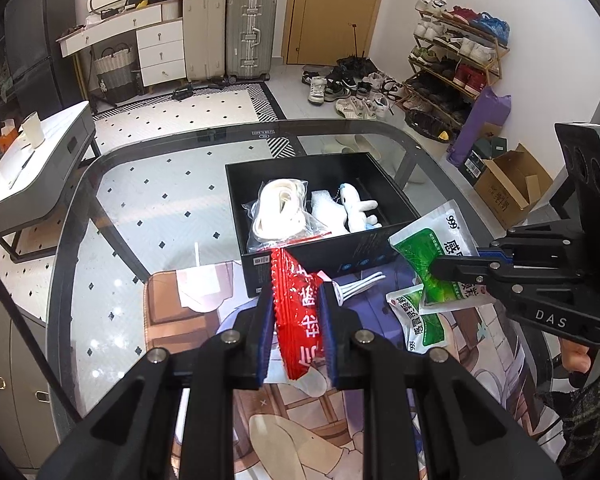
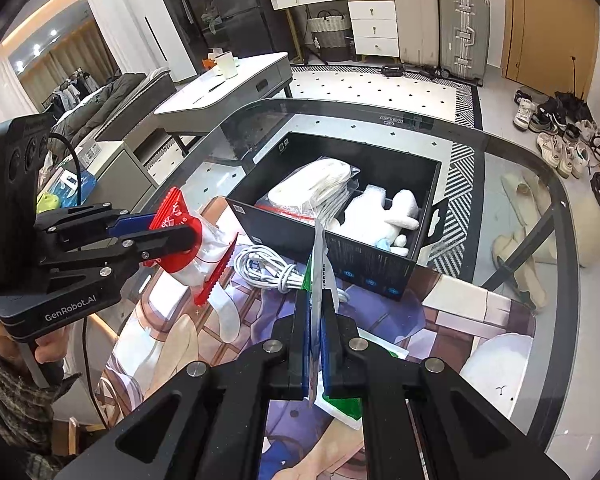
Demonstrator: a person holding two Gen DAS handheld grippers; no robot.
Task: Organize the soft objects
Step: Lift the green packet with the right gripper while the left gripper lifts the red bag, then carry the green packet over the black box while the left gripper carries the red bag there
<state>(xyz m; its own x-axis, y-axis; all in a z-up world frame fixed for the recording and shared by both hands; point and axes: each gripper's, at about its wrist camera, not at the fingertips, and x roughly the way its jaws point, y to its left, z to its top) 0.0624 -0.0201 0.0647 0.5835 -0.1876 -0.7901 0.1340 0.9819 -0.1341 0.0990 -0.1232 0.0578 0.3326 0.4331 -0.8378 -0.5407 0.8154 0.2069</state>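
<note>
**Two packets held, box ahead**

While I hold both grippers above the printed mat (image 1: pixel 204 292), my left gripper (image 1: pixel 298 308) is clamped on a red packet (image 1: pixel 296 300) with white Chinese characters on it; the packet stands between the blue pads and its serrated edge runs up toward the box. In the right wrist view the same gripper (image 2: pixel 180 236) carries the words "GenRobot.AI" on its body, and the packet shows a clear end below the red.

My right gripper (image 2: pixel 315 344) is closed on a green and white sachet (image 2: pixel 319 268), seen edge-on between the pads. From the left wrist view that sachet (image 1: pixel 432 240) reads "999" at its top corner above large Chinese characters, and the right gripper (image 1: pixel 440 270) is marked "DAS" on its side. A second green sachet (image 1: pixel 420 324) of the same kind lies flat on the mat just below it, also printed "999".

Just beyond the pads a coiled white cable (image 2: pixel 268 268) lies on the mat, close against the near wall of the black box (image 2: pixel 364 260). That wall carries small blue icons and a white barcode label, too small to read.

Inside the box, a clear bag of white strap (image 1: pixel 278 210) sits at the left, with a white plush toy (image 1: pixel 356 210) at the right lying against a piece of white foam wrap (image 1: pixel 324 204).

The box and mat rest on a glass table (image 1: pixel 140 184). A small stamp on the far glass rim is unreadable. Farther off stand two suitcases (image 1: pixel 228 36), and a shoe rack (image 1: pixel 456 52).
</note>
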